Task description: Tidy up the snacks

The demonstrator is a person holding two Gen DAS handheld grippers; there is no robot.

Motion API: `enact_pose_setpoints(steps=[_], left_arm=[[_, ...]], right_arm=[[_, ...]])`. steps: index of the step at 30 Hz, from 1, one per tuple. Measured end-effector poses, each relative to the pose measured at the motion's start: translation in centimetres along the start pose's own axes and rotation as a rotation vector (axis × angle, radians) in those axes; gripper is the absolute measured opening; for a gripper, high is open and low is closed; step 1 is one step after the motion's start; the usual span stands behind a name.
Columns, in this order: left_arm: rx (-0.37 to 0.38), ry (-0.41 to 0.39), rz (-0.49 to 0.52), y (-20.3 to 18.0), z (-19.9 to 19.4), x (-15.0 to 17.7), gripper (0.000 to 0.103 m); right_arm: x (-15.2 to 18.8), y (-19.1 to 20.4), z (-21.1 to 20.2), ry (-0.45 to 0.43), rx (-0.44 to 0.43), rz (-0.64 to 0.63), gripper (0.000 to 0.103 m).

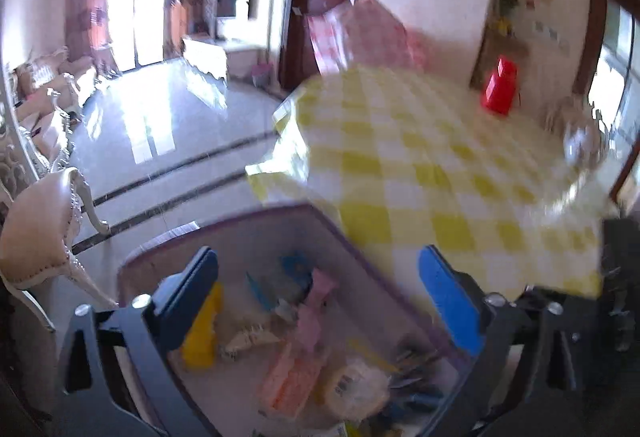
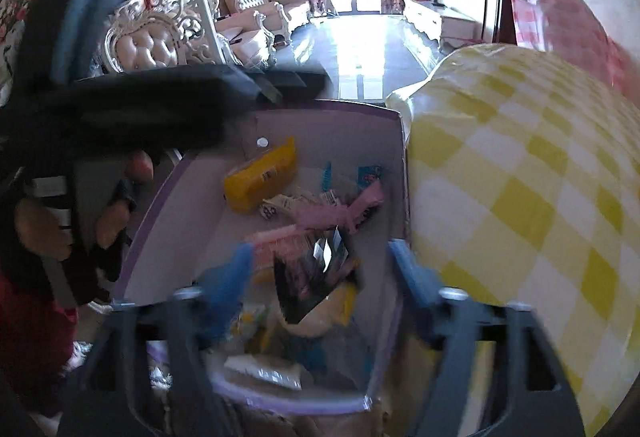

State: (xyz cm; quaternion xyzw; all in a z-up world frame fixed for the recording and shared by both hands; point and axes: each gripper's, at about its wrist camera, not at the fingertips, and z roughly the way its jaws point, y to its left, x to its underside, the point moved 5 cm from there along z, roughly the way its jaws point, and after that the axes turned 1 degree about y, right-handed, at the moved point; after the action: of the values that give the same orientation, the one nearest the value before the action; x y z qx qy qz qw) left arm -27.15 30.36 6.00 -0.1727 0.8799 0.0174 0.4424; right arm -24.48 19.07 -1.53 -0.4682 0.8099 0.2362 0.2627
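A purple-rimmed box (image 1: 224, 233) stands beside the table and holds several snack packets: a yellow one (image 1: 202, 333), pink ones and an orange one. My left gripper (image 1: 324, 297) is open and empty above the box. In the right wrist view the same box (image 2: 396, 165) lies below my right gripper (image 2: 320, 273), which is open. A dark snack packet (image 2: 316, 277) sits between its blue fingers (image 2: 228, 277), over the other packets; the jaws do not pinch it. The yellow packet (image 2: 260, 177) lies at the box's far end. Both views are blurred.
A round table with a yellow checked cloth (image 1: 432, 165) is right of the box. A red container (image 1: 500, 85) and a glass jar (image 1: 584, 145) stand on its far side. An upholstered chair (image 1: 44, 237) is to the left. The person's hand holds the left gripper (image 2: 112, 213).
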Motion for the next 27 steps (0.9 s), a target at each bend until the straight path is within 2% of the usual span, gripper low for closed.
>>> enact_pose_setpoints(steps=[4, 7, 11, 13, 16, 19, 24, 27], left_arm=[[0.012, -0.063, -0.094, 2.1, -2.1, -1.4, 0.101], [-0.031, -0.017, -0.154, 3.8, -2.2, -1.5, 0.101], [0.045, 0.029, -0.263, 5.4, -0.8, -0.8, 0.101], [0.059, 0.069, -0.314, 6.3, 0.3, -0.2, 0.101], [-0.034, 0.109, -0.324, 7.2, 1.4, 0.8, 0.101], [-0.124, 0.116, -0.302, 7.6, 1.6, 1.3, 0.101], [-0.164, 0.125, -0.291, 7.3, 2.1, 2.1, 0.101], [-0.166, 0.163, -0.287, 7.2, 3.0, 2.6, 0.101]], right_arm=[[0.3, 0.0, 0.2, 0.018, -0.033, 0.062, 0.087], [0.4, 0.1, 0.2, 0.054, 0.015, 0.077, 0.087], [0.3, 0.7, 1.4, 0.151, 0.091, 0.102, 0.087], [0.3, 0.8, 1.9, 0.196, 0.11, 0.115, 0.087], [0.6, 1.0, 2.8, 0.25, 0.166, 0.112, 0.087], [1.1, 1.2, 3.1, 0.261, 0.219, 0.099, 0.087], [2.1, 0.9, 3.8, 0.29, 0.225, 0.128, 0.087], [2.3, 0.6, 4.0, 0.293, 0.228, 0.141, 0.087]])
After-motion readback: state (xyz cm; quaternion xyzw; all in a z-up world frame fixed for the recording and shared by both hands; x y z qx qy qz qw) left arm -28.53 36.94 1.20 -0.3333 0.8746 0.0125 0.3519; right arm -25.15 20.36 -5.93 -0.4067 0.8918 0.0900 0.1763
